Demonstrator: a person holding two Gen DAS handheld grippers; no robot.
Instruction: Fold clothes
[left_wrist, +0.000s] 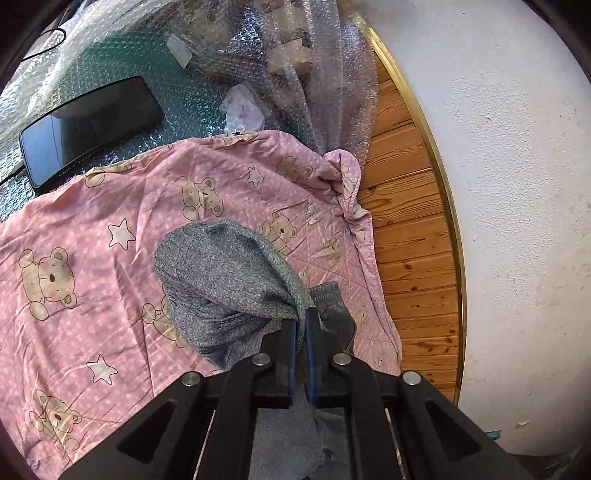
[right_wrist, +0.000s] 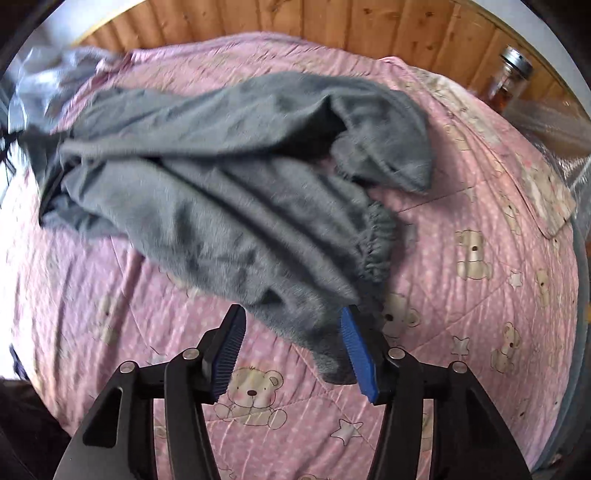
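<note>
pink quilt (right_wrist: 461, 295) spread under everything | grey garment (right_wrist: 221, 177) lies rumpled on it | my left claw (left_wrist: 300, 317) pinches a bunched fold of that garment | my right claw (right_wrist: 291, 325) gapes wide, one finger touching the cloth's edge

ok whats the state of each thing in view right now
left gripper: shut on the garment
right gripper: open, garment edge between its fingers
garment: grey, crumpled, unfolded, on the quilt
quilt: pink, spread out, wrinkled
jar: upright, lid on
phone: screen dark, lying flat
</note>
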